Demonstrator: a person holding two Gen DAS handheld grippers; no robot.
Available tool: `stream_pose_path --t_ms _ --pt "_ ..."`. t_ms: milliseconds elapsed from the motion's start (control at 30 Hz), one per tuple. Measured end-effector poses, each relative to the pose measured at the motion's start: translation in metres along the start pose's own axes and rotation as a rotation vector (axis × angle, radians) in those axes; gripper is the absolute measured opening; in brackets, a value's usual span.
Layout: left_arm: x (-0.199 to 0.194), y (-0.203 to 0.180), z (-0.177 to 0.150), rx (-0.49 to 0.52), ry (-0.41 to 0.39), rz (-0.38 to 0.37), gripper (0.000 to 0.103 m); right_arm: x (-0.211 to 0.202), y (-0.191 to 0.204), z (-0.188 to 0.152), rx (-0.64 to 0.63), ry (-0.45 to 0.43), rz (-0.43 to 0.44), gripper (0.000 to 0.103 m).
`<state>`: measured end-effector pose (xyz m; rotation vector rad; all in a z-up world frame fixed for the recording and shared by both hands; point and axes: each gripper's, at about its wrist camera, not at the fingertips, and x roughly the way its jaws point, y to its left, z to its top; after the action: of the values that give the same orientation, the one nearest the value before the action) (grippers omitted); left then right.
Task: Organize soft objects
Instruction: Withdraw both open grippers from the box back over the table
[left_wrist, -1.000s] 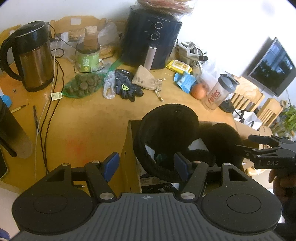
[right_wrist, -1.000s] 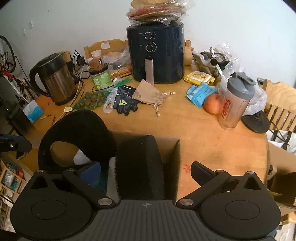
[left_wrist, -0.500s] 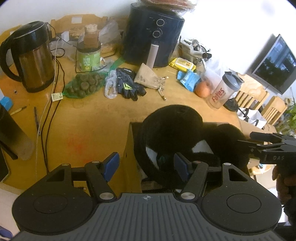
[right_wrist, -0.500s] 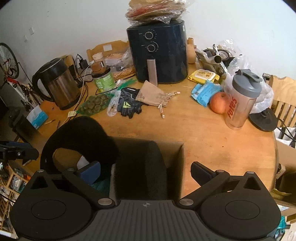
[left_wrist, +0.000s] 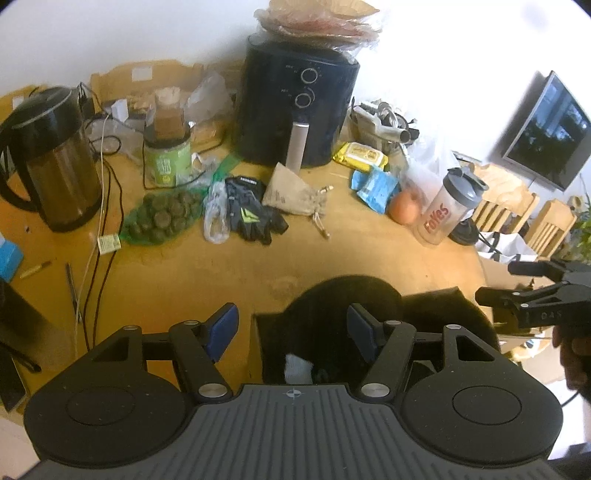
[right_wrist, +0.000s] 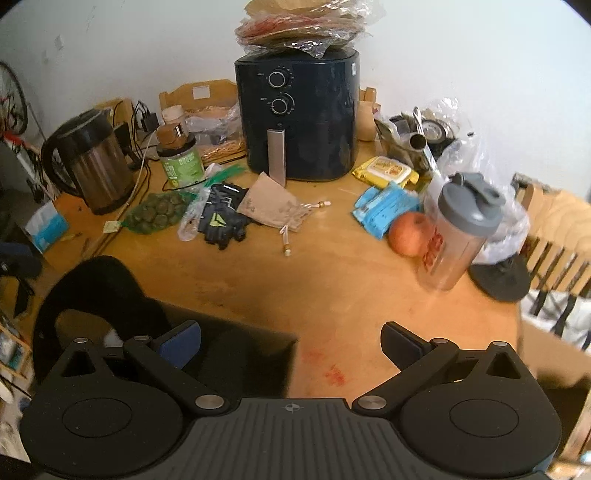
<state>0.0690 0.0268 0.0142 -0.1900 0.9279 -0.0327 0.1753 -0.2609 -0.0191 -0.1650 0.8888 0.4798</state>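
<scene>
A black fuzzy soft item (left_wrist: 343, 306) sticks out of an open cardboard box (left_wrist: 255, 343) at the table's near edge; it also shows in the right wrist view (right_wrist: 99, 288). A second black soft item (left_wrist: 450, 314) lies beside it in the box. My left gripper (left_wrist: 290, 326) is open and empty above the box's left wall. My right gripper (right_wrist: 291, 338) is open and empty over the box's right wall (right_wrist: 291, 354); it shows at the right of the left wrist view (left_wrist: 532, 284). Black gloves (left_wrist: 251, 214) and a cloth pouch (left_wrist: 295, 195) lie mid-table.
On the wooden table (left_wrist: 221, 266) stand an air fryer (left_wrist: 299, 107), a kettle (left_wrist: 55, 158), a green jar (left_wrist: 168, 155), a shaker bottle (left_wrist: 447, 210), an apple (left_wrist: 404, 206), snack packets (left_wrist: 373, 184) and a bag of green discs (left_wrist: 162, 214). Cables (left_wrist: 99, 221) run at the left. Chairs (right_wrist: 554, 236) stand right.
Both grippers have pulled back and upward from the box, so the box and black items sit lower in both views. Both stay open.
</scene>
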Motion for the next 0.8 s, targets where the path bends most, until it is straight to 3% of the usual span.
stream_pose_path --t_ms 267,567,800 --pt "0.005 0.005 0.014 -0.003 -0.018 0.031 0.064 0.024 -0.015 0.024 -0.118 0.026 -0.055 0.103" --pt "0.010 0.016 0.025 -0.009 -0.029 0.072 0.064 0.047 -0.033 0.061 -0.164 0.035 -0.110 0.103" --pt "0.014 0.023 0.031 -0.037 -0.030 0.097 0.064 0.073 -0.038 0.080 -0.191 0.051 -0.092 0.103"
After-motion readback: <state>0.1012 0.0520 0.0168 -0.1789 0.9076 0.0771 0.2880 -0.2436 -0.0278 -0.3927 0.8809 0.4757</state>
